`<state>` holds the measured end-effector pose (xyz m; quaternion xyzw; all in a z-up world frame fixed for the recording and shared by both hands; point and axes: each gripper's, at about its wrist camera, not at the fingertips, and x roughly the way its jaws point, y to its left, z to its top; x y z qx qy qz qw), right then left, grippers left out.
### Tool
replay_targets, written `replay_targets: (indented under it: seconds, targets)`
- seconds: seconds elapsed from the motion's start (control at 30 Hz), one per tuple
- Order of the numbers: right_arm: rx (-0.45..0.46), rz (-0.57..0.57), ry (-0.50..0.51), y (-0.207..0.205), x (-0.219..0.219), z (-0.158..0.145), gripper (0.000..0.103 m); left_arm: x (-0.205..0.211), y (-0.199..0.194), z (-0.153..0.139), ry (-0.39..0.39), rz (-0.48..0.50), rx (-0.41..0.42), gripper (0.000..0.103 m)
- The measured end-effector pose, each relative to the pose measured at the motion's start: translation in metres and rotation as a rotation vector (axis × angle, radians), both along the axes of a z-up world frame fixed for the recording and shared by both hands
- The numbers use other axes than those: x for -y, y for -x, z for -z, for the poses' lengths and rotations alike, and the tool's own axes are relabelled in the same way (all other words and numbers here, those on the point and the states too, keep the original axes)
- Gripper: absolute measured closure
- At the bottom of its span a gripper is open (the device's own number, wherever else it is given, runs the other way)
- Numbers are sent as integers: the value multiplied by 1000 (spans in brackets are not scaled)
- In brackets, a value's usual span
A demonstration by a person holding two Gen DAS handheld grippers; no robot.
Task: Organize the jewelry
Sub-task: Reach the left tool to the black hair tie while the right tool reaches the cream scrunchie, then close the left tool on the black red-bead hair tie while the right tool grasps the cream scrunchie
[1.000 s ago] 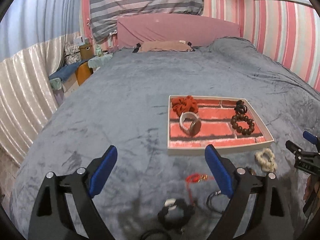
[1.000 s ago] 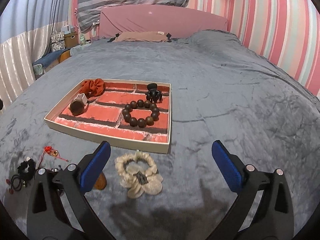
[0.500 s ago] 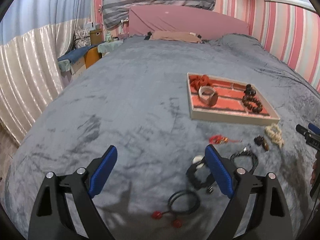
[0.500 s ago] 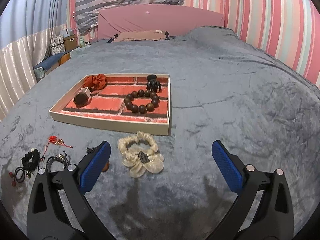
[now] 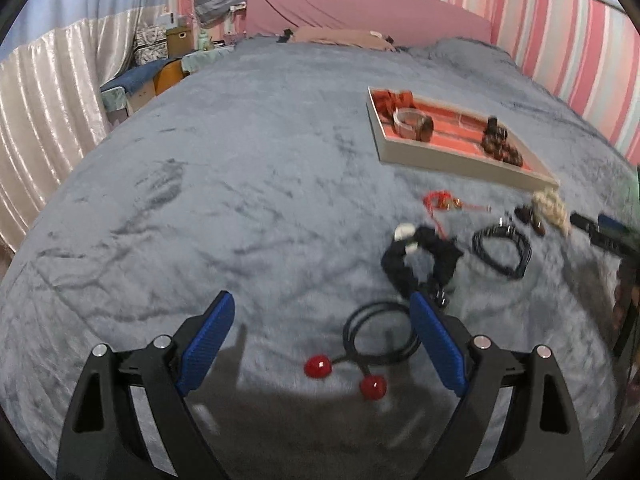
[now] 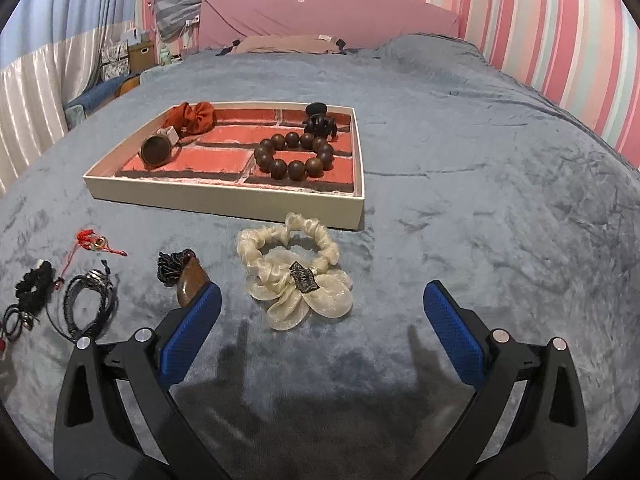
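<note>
left gripper [image 5: 322, 344]: fingers wide apart, empty, over black hair tie [image 5: 378, 334] on bed [image 5: 240, 184]
right gripper [image 6: 322, 322]: fingers wide, empty, near cream scrunchie [image 6: 296, 268]
tray [image 6: 240, 200]: holds bead bracelet [image 6: 296, 154]

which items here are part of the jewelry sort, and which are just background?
Job: tray; in it bead bracelet, orange scrunchie, black claw clip, bangle. Loose on the blanket: cream scrunchie, black scrunchie, red cord charm, black cord bracelet, red-ball hair tie.

Background: pillow, storage boxes, curtain.
</note>
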<state>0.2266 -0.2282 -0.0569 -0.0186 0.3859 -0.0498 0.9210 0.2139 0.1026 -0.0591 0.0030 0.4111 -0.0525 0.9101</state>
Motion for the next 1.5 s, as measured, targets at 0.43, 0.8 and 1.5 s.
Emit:
replay_targets:
  seconds: [0.43, 0.8, 1.5]
  targets:
    - [-47, -27, 48, -31, -8, 16, 15, 5, -13, 31, -9, 38, -82, 27]
    - [-95, -26, -14, -46, -1, 29, 49, 6, -24, 36, -46, -15, -72, 63]
    - [-60, -18, -56, -38, 8, 20, 77, 9, -24, 23, -25, -13, -33, 100]
